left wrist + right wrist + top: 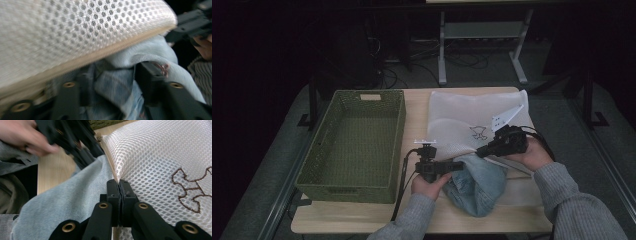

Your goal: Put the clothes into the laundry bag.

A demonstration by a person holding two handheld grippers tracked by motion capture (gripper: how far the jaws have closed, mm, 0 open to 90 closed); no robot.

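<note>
- Half in at most: the denim garment (475, 186) lies on the bench at the mesh bag (462, 120) mouth, mostly outside.
- Right gripper (119, 185) jaws clench the bag's edge; left gripper (112, 82) jaws grasp denim, pushing remains.

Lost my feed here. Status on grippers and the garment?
Left gripper shut on denim garment. Right gripper shut on mesh laundry bag edge. Garment part under bag mouth. Green basket alongside, not obstructing.

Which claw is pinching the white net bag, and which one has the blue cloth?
The right claw is shut on the edge of the white net bag. The left claw grips the blue cloth.
</note>
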